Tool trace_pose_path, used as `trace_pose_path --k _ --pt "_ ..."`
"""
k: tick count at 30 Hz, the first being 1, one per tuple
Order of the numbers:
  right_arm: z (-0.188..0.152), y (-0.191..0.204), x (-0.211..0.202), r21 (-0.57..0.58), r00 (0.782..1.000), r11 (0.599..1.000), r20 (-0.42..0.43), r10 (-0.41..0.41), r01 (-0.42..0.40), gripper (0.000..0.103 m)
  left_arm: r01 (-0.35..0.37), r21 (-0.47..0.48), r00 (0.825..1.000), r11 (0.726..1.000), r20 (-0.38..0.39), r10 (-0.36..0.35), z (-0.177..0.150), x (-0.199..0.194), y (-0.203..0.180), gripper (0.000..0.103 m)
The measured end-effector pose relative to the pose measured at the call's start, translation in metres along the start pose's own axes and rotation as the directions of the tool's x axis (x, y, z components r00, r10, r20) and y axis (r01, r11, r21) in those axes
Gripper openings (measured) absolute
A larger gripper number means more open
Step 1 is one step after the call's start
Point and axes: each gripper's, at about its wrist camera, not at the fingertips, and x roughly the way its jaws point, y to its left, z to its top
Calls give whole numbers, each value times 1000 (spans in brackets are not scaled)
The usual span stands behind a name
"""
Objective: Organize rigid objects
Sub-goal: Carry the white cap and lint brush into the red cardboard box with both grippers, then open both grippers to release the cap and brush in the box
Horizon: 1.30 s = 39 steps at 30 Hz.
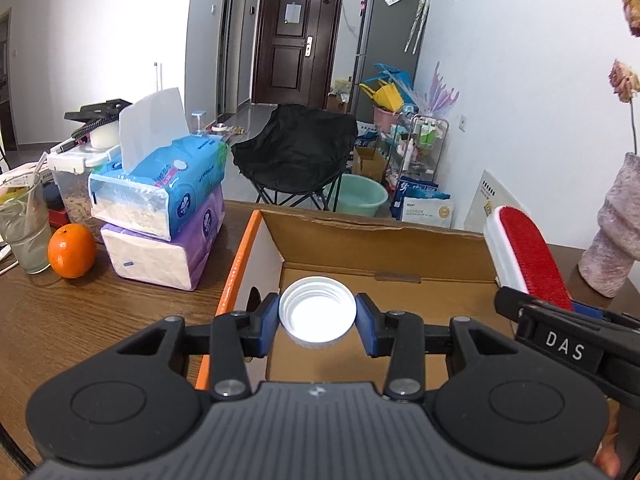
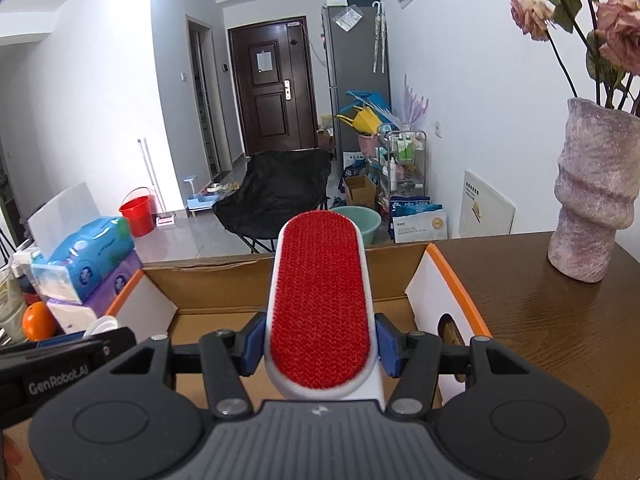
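Note:
My left gripper point(image 1: 317, 314) is shut on a white screw cap point(image 1: 317, 312), open side toward the camera, held above the inside of an open cardboard box point(image 1: 384, 240). My right gripper point(image 2: 320, 344) is shut on a white lint brush with a red pad point(image 2: 320, 304), which points forward over the same cardboard box point(image 2: 224, 280). In the left wrist view the lint brush point(image 1: 528, 252) and the right gripper's black body rise at the box's right side. The cap's white edge point(image 2: 100, 326) peeks out at the left of the right wrist view.
The box has orange-edged white flaps point(image 1: 240, 264) and stands on a wooden table point(image 1: 80, 320). Left of it are stacked tissue packs point(image 1: 160, 216), an orange point(image 1: 72, 251) and a glass point(image 1: 22, 228). A pink vase point(image 2: 592, 200) with dried flowers stands at the right.

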Motion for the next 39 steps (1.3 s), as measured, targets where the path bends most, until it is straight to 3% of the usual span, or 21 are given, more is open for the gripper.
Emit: trace_pose_path --k 5,6,7,8,9,10,11,12,39 --pt "-4 -1 14 -19 999 1000 -49 -8 7 55 0 11 1000 1000 -24 0 -2 6 1 42" --pt "-5 0 16 -29 998 1000 -63 -13 11 55 0 15 1000 1000 -25 0 -2 5 1 46" --pt "-6 0 18 -34 997 999 -80 -18 15 55 -4 17 1000 1000 -23 4 -2 4 1 57" --pt "-6 0 19 -33 996 999 -91 -25 23 64 -11 15 1000 1000 -17 11 -2 2 2 66" --pt "-5 0 17 -36 995 999 -93 -34 30 79 -19 15 1000 1000 -6 19 -1 -1 3 85" --pt "-4 -1 15 -41 995 998 -89 -44 41 89 -32 16 999 999 9 32 0 -4 4 96" --pt "-3 -1 9 -47 996 997 -72 -58 54 103 -52 15 998 999 27 51 0 -7 5 101" --pt "-2 -1 4 -46 996 996 -51 -74 72 103 -63 11 997 998 38 62 1 -10 7 103" --pt "0 2 -31 -29 999 999 16 -45 46 103 -81 -32 996 996 44 82 -2 -38 18 103"
